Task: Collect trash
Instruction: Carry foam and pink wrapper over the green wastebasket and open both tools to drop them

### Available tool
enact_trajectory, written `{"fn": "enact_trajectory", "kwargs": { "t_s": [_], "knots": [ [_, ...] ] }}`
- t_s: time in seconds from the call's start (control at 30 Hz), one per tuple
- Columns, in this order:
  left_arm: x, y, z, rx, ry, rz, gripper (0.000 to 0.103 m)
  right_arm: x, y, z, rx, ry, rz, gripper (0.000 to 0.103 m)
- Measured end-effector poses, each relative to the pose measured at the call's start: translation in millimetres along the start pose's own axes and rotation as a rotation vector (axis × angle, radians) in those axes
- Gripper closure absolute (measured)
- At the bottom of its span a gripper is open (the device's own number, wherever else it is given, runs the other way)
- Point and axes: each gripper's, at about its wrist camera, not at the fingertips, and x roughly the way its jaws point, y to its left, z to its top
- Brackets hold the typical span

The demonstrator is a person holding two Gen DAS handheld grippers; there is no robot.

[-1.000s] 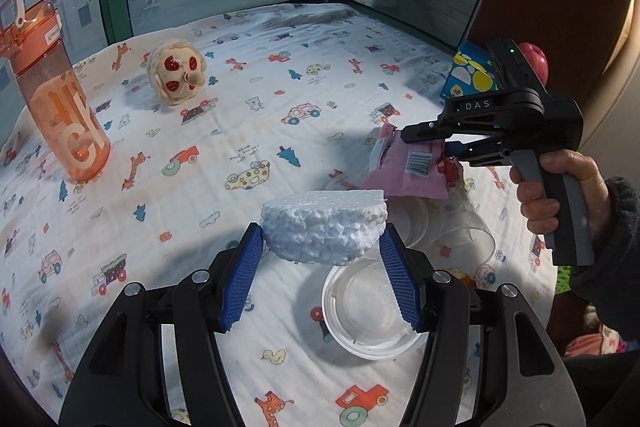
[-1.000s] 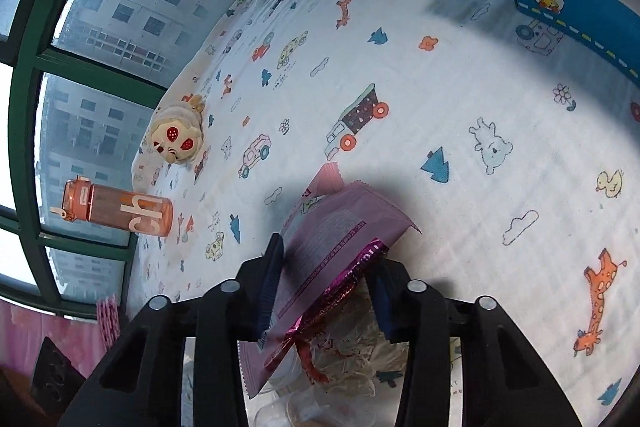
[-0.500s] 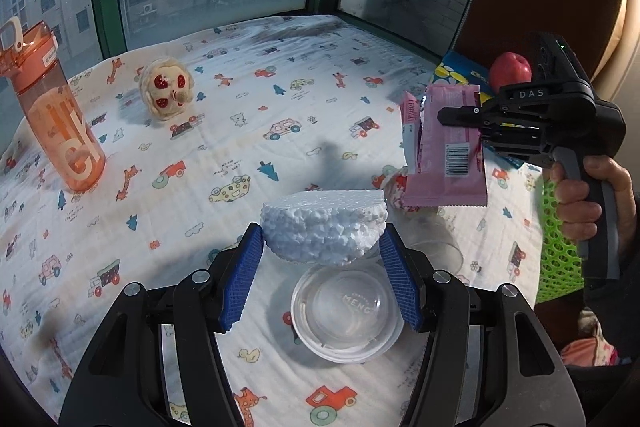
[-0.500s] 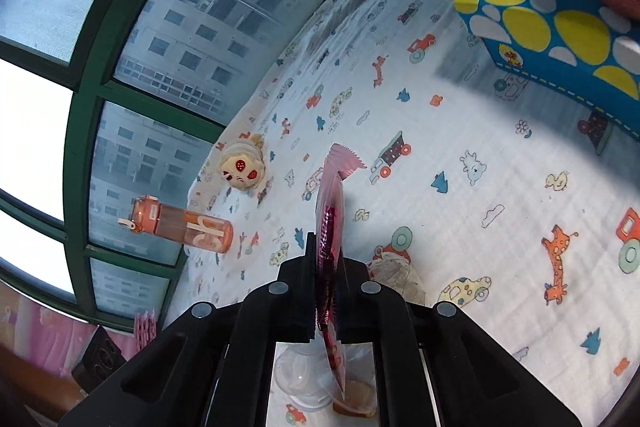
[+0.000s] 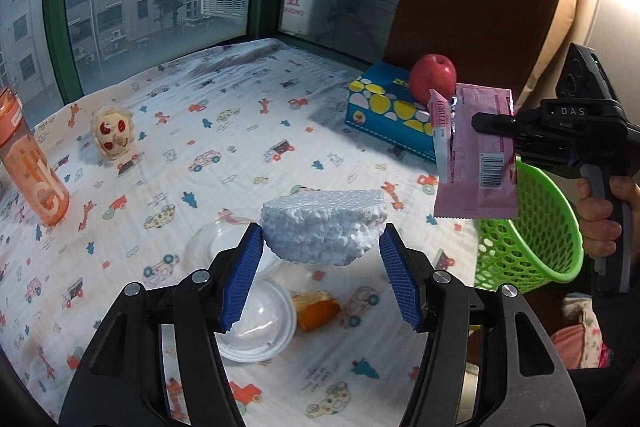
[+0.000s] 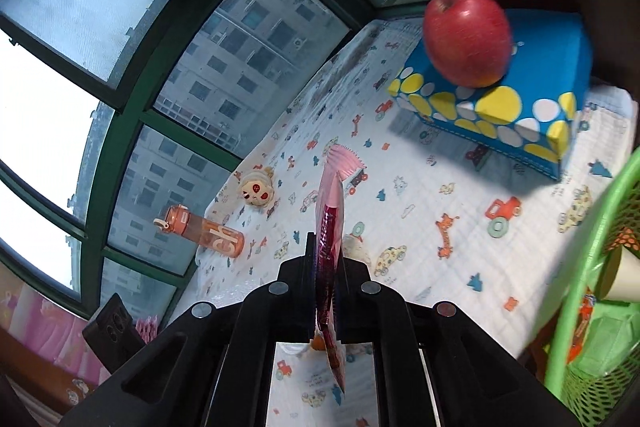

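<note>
- The left gripper (image 5: 322, 259) clamps a chunk of white foam (image 5: 323, 230) between its blue pads (image 5: 241, 283), held up over the cartoon-print cloth (image 5: 224, 131).
- The right gripper (image 6: 325, 259) is pinched tight on a pink snack wrapper (image 6: 330, 223); seen from the left wrist, that wrapper (image 5: 476, 163) hangs flat in the air just beside the rim of a green mesh basket (image 5: 532, 239).
- A hand (image 5: 604, 219) grasps the right gripper's handle.
- On the cloth below the foam lie a clear plastic lid (image 5: 256, 323), a clear cup (image 5: 218, 243) and an orange scrap (image 5: 316, 309).
- Inside the basket (image 6: 592, 307) sits a paper cup (image 6: 624, 275).
- A red apple (image 6: 468, 35) rests on a blue spotted box (image 6: 520, 99).
- An orange bottle (image 5: 30, 163) and a small plush toy (image 5: 112, 137) stand well apart near the window.
</note>
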Motion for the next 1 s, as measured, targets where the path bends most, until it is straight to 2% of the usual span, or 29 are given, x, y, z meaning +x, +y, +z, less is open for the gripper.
{"fn": "enact_trajectory", "kwargs": {
  "t_s": [0.27, 0.43, 0.77, 0.83, 0.9, 1.0],
  "knots": [
    [9, -62, 3, 0.051, 0.007, -0.084, 0.044, -79, -45, -17, 0.007, -0.065, -0.104, 0.097],
    [19, -98, 6, 0.092, 0.022, -0.133, 0.044, -123, -80, -24, 0.011, -0.117, -0.212, 0.097],
    [35, -161, 12, 0.161, 0.045, -0.204, 0.044, -178, -146, -34, 0.1, -0.172, -0.39, 0.093],
    [38, -171, 13, 0.17, 0.051, -0.214, 0.044, -183, -154, -37, 0.105, -0.175, -0.421, 0.086],
    [41, -180, 14, 0.177, 0.06, -0.225, 0.044, -188, -161, -41, 0.11, -0.183, -0.445, 0.07],
    [45, -194, 13, 0.191, 0.068, -0.24, 0.044, -194, -168, -47, 0.112, -0.198, -0.467, 0.065]
  ]
}}
